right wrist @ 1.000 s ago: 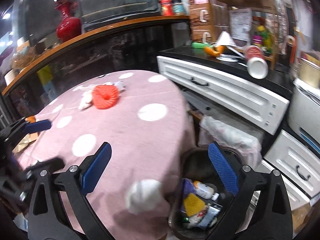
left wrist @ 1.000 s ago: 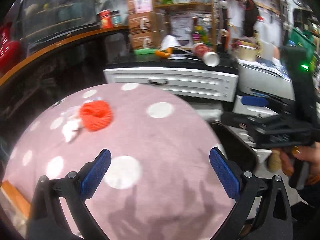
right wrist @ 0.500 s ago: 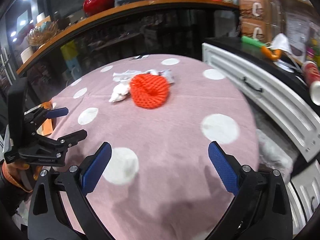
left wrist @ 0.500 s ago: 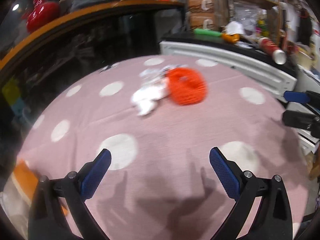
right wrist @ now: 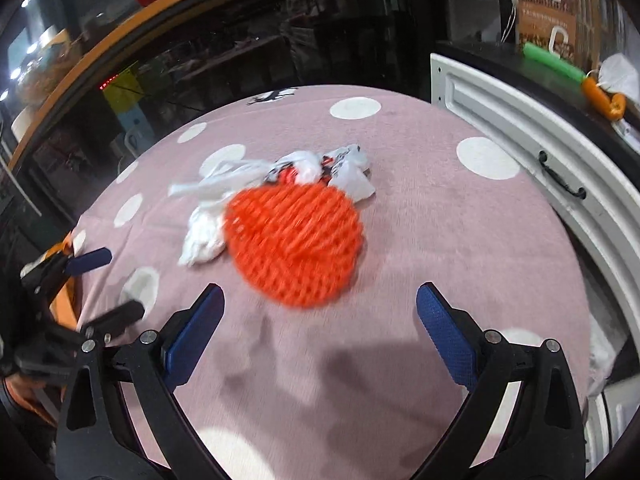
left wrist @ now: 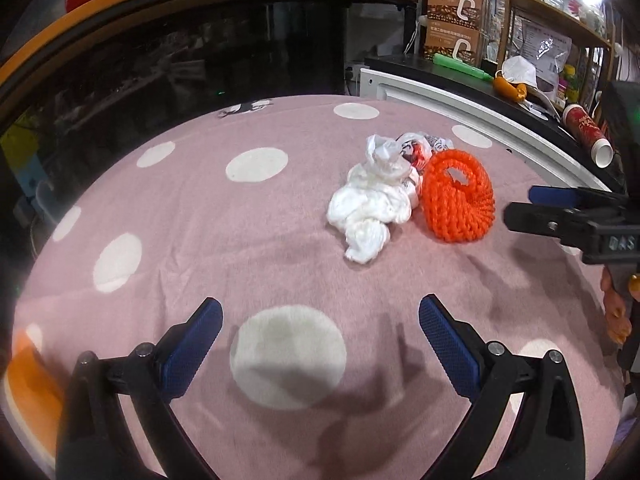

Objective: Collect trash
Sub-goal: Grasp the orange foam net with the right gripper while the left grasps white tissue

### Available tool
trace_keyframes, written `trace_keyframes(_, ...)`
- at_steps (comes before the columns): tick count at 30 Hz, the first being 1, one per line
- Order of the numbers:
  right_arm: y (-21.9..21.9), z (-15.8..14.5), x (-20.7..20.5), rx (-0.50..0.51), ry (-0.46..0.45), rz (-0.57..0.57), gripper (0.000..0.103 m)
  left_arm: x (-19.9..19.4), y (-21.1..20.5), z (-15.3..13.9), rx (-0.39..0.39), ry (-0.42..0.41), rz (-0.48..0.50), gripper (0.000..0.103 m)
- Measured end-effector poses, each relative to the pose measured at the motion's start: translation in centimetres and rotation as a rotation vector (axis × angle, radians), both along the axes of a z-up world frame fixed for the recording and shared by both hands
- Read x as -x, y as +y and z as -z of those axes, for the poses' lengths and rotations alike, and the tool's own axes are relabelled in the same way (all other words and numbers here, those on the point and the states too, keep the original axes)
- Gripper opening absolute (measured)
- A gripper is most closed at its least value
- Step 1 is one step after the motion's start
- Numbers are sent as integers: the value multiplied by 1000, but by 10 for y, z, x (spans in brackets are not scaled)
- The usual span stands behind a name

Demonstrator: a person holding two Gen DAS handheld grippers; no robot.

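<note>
While both my grippers hover with fingers apart, trash waits on the table [left wrist: 208,240].
Right gripper [right wrist: 318,314] nears the orange net [right wrist: 294,242]; it could snag the tissue [left wrist: 370,210], or squash and slip free.

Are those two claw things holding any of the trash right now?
No. The left gripper and right gripper are both open and empty; the orange net lies untouched.

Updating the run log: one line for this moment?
left hand-held gripper: open, empty | right hand-held gripper: open, facing orange net | tissue, plastic bag: on table
</note>
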State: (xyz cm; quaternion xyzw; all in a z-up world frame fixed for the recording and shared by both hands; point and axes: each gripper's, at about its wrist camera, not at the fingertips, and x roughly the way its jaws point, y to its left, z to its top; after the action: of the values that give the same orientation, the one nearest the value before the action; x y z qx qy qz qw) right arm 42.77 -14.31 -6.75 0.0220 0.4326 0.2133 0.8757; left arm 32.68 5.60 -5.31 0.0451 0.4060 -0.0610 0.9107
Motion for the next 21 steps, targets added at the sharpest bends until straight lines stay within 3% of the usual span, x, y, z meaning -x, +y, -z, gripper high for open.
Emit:
trace_keyframes(3,5,7,-16,-2,22,-6,91,-12,-4,2,-4,4,23,97)
trace_keyframes(7,9,19,-32,-39,78,-17,74,-26,-8,6,-3,16,26,97)
trace_keyframes(9,10,20,-34,-47,77,-18,60,-31,-10,7,-4,14,31,97)
trace_keyframes(10,11,20,-33,-46,71,-28,41,-33,-11,7,-7,12,34,97)
trace_keyframes(13,11,15,-25,-63,55,-46,24,-41,-17,7,-18,2,48,97)
trace_keyframes(19,3,4,-4,-83,22,-60,13,-54,-32,9,-57,-22,74,97)
trace_keyframes(21,3,0,3,-66,6,-72,12,-59,-35,12,-64,-9,70,91)
